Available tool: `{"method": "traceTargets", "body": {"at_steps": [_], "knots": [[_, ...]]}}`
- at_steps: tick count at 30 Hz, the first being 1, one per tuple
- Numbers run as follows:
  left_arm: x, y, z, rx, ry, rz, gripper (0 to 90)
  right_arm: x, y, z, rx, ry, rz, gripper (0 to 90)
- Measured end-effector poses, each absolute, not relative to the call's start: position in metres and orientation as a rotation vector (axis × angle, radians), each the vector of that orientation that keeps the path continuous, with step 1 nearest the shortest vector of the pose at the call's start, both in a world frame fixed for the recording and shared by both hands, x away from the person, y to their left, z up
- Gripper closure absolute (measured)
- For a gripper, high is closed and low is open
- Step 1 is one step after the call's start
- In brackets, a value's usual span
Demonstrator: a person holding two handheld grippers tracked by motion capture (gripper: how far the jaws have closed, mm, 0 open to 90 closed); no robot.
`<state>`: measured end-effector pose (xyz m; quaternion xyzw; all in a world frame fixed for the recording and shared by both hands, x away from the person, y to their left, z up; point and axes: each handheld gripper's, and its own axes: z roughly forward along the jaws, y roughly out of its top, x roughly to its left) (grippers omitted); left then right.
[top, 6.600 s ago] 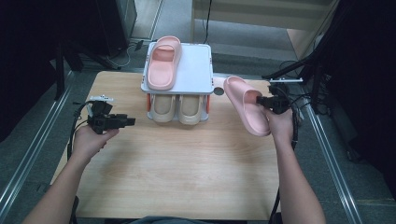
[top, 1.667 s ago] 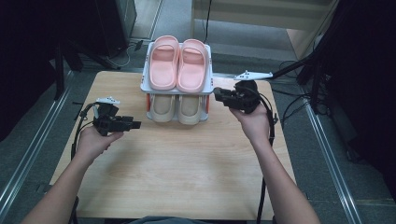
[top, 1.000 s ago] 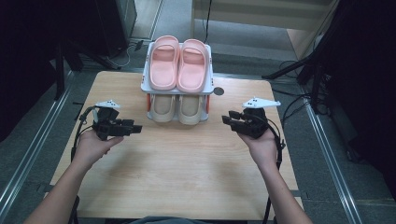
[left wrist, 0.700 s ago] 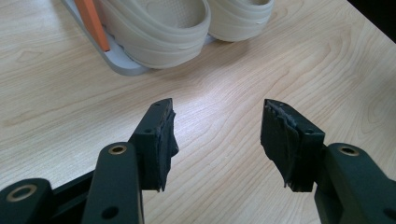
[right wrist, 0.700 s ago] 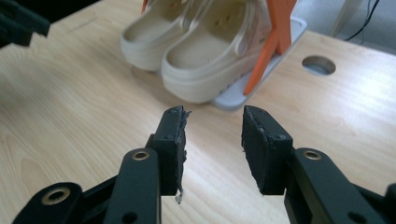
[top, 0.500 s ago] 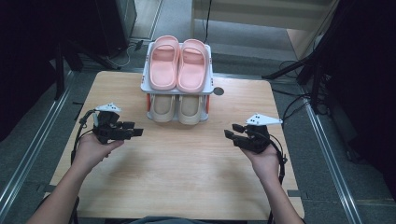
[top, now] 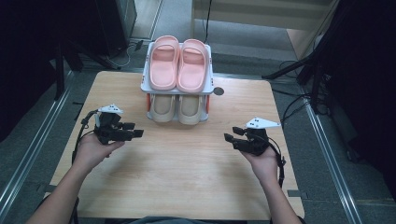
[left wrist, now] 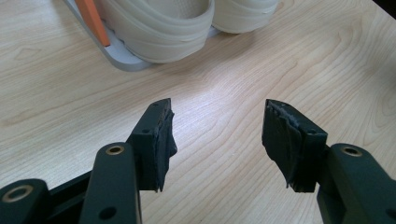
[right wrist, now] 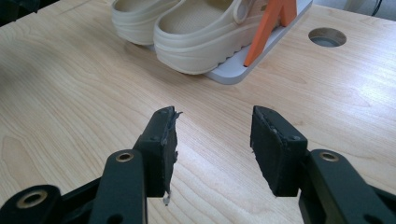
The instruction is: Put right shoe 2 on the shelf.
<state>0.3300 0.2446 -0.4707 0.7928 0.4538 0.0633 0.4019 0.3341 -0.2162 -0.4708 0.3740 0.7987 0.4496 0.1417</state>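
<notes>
A small two-shelf shoe rack (top: pixel 145 82) stands at the back middle of the wooden table. Two pink slippers (top: pixel 178 64) lie side by side on its top shelf, and a pair of cream clogs (top: pixel 179 108) sits on the bottom shelf. My left gripper (top: pixel 133 129) hovers left of the rack, pointing right, open and empty (left wrist: pixel 217 109). My right gripper (top: pixel 231 134) is low over the table, front right of the rack, pointing left. Its jaws have just been opening, with nothing between them (right wrist: pixel 212 116). The cream clogs (right wrist: pixel 201 32) lie ahead of it, apart from the jaws.
Orange uprights (right wrist: pixel 271 23) carry the rack's grey base (right wrist: pixel 233 74). A round cable hole (top: pixel 218 91) sits in the table right of the rack. Bare wood (top: pixel 187 168) stretches between my hands. Cables trail on the floor at the right.
My right hand has come back from the rack and sunk toward the near right of the table, its jaws spreading wider. The left hand has stayed put.
</notes>
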Motion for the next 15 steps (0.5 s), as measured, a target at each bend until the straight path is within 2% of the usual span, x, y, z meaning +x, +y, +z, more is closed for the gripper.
{"method": "traceTargets", "body": {"at_steps": [15], "knots": [[0.3274, 0.2461, -0.4726, 1.998, 1.155, 0.16, 42.6, 0.3379, -0.2114, -0.473, 1.062, 2.329, 1.287, 50.5]]}}
